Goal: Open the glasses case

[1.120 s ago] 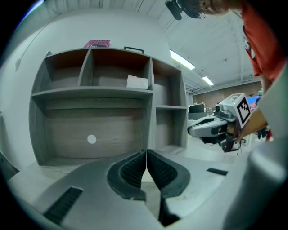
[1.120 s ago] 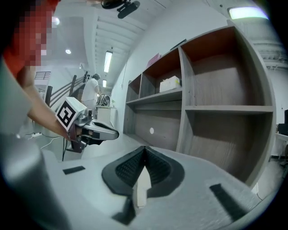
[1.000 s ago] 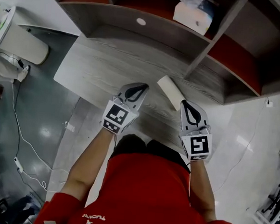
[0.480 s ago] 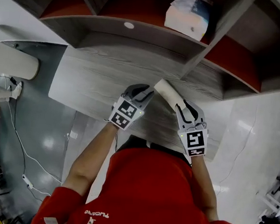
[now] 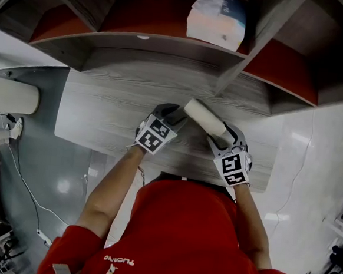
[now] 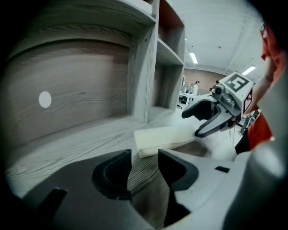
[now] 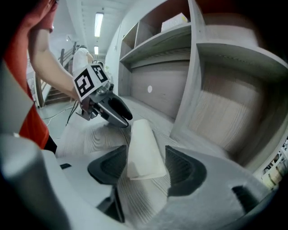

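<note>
Cream glasses case lies on the worktop, one end between my opening right fingers, untouched; left fingers, opening too, wait just short. Seems stiff, light, slippery: pinch its sides.

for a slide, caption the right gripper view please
Right hand-held gripper, jaws opening, straddles one end of the white glasses case lying on the grey wooden desk.

Grey wood-grain desk, shelf unit above it with red back panels, white packet on 1 shelf, white round disc on back board, cable on glossy floor.
</note>
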